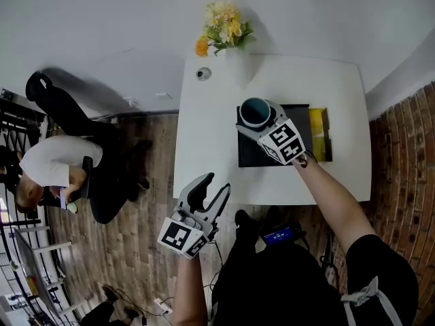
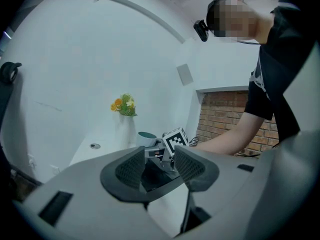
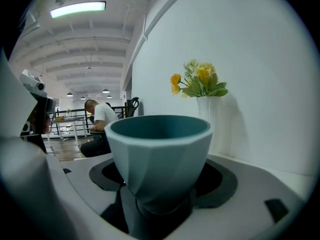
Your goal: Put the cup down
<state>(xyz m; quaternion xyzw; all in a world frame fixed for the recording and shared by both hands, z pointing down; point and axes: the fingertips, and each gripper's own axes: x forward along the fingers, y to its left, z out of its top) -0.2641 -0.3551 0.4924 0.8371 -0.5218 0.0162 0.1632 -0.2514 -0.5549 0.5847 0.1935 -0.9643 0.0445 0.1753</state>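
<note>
Teal cup (image 1: 256, 111) stands upright between the jaws of the right gripper (image 1: 266, 129), which close on its narrow lower part while the wide rim rises above them. Seen from the head view, the cup is over the far left corner of a black mat (image 1: 255, 156) on the white table (image 1: 211, 155); whether its base touches the mat cannot be told. A white vase of yellow and orange flowers (image 1: 224, 29) stands near the wall behind the cup. The left gripper (image 1: 214, 185) hangs off the table's near edge, well apart from the cup, its jaws spread with nothing between them.
</note>
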